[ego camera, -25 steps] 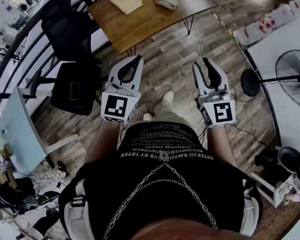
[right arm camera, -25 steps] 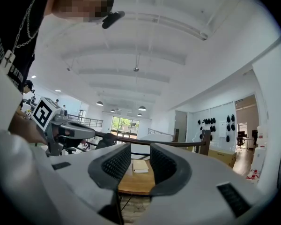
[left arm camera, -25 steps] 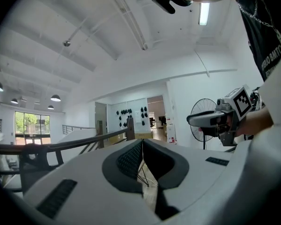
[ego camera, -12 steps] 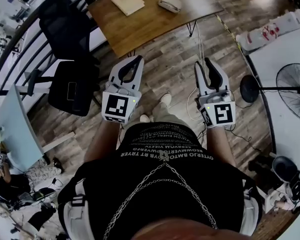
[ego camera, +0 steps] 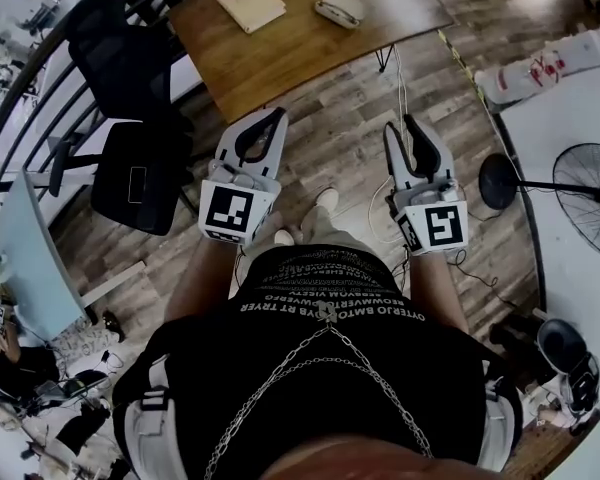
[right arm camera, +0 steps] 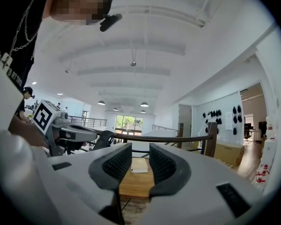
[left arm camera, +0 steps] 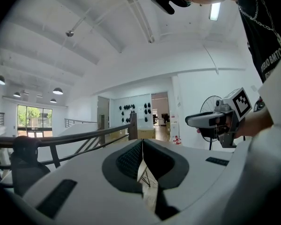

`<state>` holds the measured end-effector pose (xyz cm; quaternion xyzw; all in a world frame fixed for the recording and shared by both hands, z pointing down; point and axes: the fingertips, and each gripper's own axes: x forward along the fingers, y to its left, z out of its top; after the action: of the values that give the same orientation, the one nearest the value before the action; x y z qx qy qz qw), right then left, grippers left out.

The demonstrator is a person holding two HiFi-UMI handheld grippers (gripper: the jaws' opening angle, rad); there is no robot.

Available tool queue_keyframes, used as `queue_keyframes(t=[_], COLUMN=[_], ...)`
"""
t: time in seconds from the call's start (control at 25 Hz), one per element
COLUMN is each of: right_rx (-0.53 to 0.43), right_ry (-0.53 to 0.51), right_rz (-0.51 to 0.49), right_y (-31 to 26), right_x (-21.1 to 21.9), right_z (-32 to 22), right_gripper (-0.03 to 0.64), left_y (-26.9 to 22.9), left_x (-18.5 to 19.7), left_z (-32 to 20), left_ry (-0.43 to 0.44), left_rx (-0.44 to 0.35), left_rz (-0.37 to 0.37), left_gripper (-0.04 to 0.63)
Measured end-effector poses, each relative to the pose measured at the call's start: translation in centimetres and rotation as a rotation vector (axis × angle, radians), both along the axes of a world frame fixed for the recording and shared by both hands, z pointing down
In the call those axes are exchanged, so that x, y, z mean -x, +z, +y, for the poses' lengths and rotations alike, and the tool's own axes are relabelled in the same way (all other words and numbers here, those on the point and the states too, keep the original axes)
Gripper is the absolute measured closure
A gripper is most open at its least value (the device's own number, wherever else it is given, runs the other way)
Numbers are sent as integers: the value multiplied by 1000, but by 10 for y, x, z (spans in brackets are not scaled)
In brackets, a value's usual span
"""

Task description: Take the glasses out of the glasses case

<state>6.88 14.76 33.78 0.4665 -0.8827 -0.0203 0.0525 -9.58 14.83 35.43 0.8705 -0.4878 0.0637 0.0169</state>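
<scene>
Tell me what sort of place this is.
Probably an open-plan office or workshop: a wooden table with a black office chair beside it, a pedestal fan standing on the plank floor, and a railing under a high white ceiling.

Smooth brown wooden table (ego camera: 300,48), weathered wood-plank floor (ego camera: 340,148); right gripper (right arm camera: 139,149) in matt white plastic, textured black pads (right arm camera: 116,165).
</scene>
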Motion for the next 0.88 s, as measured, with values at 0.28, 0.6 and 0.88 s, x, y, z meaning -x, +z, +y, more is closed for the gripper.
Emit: queue_keyframes(t=[0.28,0.6,0.88], right_rx=[-5,-4,-22], right_ry=[21,31,-2], right_rz=[-7,-27,-39], right_y=[-2,-5,-14], right_x=[-23,-54,-72], right_z=[-28,-57,-91], right_gripper=[514,512,512], left_y=[-4,-3,-11], left_x=[-26,-55,-71], left_z=[-34,-69,-100], left_ry=[43,59,26], left_rx=[3,21,12], left_rz=[1,-28,-24], left_gripper=[566,566,566])
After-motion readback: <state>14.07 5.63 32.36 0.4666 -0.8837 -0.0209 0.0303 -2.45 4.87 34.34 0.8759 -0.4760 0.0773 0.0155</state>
